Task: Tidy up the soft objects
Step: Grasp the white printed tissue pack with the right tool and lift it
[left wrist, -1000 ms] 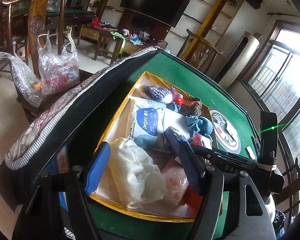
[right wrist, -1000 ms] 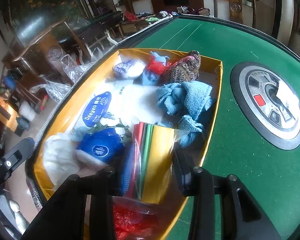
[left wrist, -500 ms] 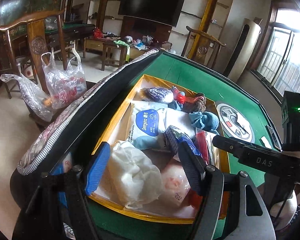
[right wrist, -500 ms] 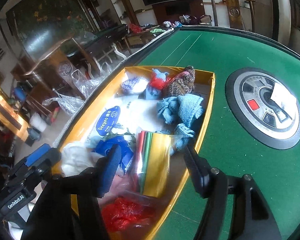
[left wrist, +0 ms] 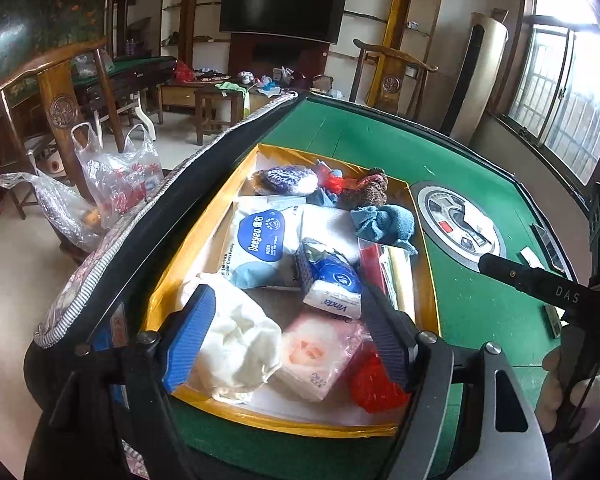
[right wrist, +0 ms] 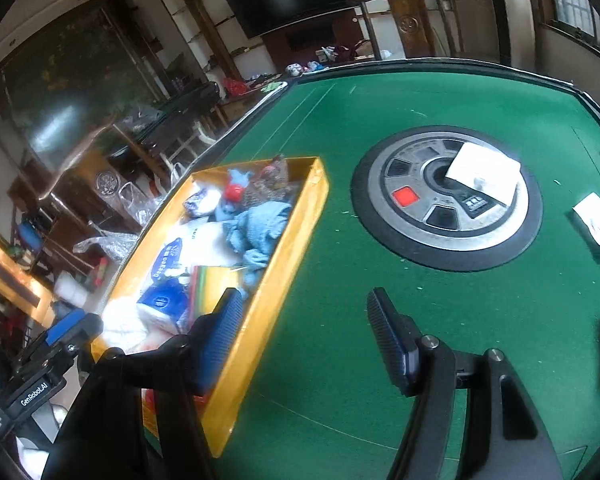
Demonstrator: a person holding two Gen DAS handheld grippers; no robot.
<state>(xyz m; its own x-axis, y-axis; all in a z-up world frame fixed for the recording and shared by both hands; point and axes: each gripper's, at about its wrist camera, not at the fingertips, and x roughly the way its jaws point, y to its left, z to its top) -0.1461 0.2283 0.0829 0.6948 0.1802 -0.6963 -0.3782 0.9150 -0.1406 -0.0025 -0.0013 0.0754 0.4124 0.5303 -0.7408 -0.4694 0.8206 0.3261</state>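
A yellow box (left wrist: 430, 276) on the green table holds soft things: a white Deeyeo wipes pack (left wrist: 260, 244), a blue Vinda tissue pack (left wrist: 334, 284), a pink tissue pack (left wrist: 316, 356), a white cloth (left wrist: 236, 344), a blue knitted piece (left wrist: 384, 222), a brown knitted piece (left wrist: 366, 194) and a coloured plastic sleeve (left wrist: 396, 272). My left gripper (left wrist: 288, 336) is open and empty above the box's near end. My right gripper (right wrist: 306, 336) is open and empty over the felt beside the box (right wrist: 296, 236). Its body shows in the left wrist view (left wrist: 548, 288).
A round control hub (right wrist: 446, 196) with a white card sits in the table's middle. A quilted cover (left wrist: 112, 236) lies along the table's left edge. Plastic bags (left wrist: 112, 180) hang on a wooden chair to the left. A small white packet (right wrist: 598, 224) lies at the right.
My right gripper has let go of the coloured sleeve, opened, and pulled back to the right out of the box. My left gripper has stayed open and risen a little.
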